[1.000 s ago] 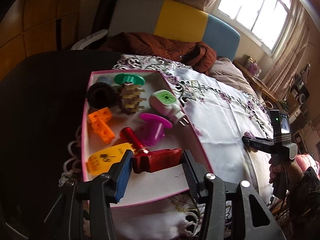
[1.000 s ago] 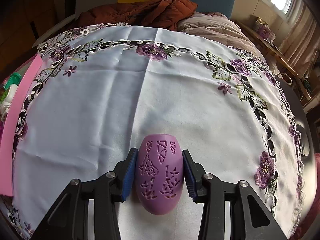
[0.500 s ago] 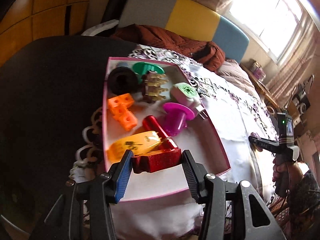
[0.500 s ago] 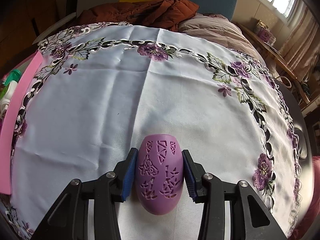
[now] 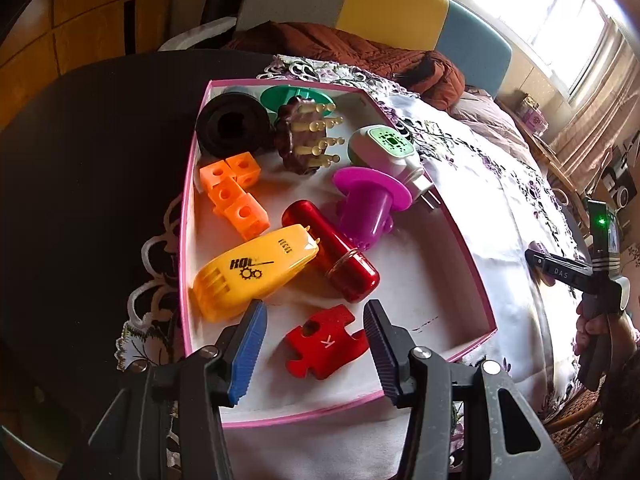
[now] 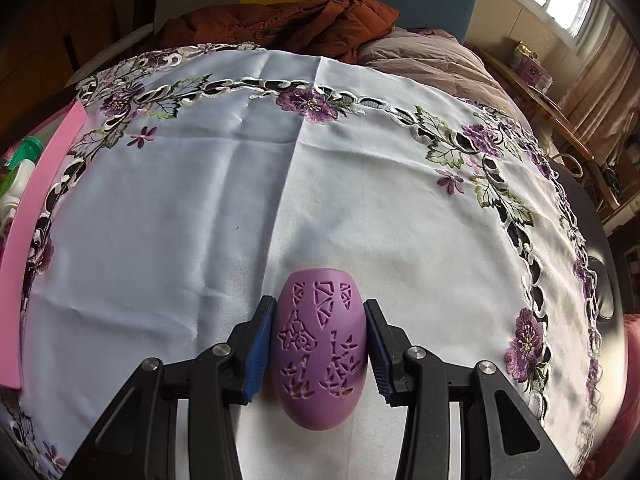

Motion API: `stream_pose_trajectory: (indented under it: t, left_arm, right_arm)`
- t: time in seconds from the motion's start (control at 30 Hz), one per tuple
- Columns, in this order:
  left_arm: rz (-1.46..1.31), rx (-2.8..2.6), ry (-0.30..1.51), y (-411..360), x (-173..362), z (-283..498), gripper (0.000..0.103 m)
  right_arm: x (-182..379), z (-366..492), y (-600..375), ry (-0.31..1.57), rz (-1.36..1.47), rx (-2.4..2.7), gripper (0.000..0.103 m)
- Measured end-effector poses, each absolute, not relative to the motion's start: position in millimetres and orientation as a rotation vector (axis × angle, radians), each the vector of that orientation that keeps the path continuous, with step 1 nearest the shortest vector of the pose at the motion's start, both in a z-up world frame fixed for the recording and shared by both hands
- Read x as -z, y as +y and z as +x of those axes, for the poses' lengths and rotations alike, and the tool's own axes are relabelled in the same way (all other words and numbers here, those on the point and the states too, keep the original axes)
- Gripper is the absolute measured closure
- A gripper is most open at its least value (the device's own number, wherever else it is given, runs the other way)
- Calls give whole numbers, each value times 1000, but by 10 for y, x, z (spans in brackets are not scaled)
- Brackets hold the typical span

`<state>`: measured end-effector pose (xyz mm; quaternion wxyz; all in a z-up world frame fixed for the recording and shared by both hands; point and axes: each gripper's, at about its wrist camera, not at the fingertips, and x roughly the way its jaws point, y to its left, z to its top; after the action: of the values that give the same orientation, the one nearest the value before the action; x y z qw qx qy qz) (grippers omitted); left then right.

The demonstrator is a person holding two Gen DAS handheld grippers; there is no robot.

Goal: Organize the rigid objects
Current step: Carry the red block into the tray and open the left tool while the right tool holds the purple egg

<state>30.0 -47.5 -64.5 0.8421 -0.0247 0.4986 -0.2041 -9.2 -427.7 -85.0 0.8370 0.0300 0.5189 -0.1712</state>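
A red puzzle piece (image 5: pixel 326 344) marked K lies flat on the white floor of the pink-rimmed box (image 5: pixel 185 240). My left gripper (image 5: pixel 314 307) stands open over it, a gap showing between the blue left pad and the piece. Farther in the box lie a yellow casing (image 5: pixel 256 272), a red cylinder (image 5: pixel 332 252), a magenta spool (image 5: pixel 370 204), orange cubes (image 5: pixel 234 196) and other items. My right gripper (image 6: pixel 319 302) is shut on a purple openwork egg (image 6: pixel 318 344) that sits low over the white cloth (image 6: pixel 200 208).
The box's pink wall (image 6: pixel 36 208) runs along the left edge of the right wrist view. A hand (image 5: pixel 592 324) holds the right gripper at the cloth's right side. Bare dark table (image 5: pixel 92 184) lies left of the box. A sofa with a brown coat (image 5: pixel 340 52) stands behind.
The red piece, earlier clamped on edge between the left pads, now lies flat on the box floor. The left gripper has sunk toward the box. The right gripper and egg have not moved.
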Motion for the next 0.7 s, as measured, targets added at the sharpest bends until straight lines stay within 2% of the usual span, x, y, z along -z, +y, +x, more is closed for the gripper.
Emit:
stream_pose_trajectory:
  t: [0.37,0.7]
  left_arm:
    - [5,336,949,-404,376,216,52]
    - [-5,288,933,-318,287,206,52]
  right_arm:
    - [846,-90,-4272,1098,51,365,59]
    - [840,-97,-4273,1095,42,365,59]
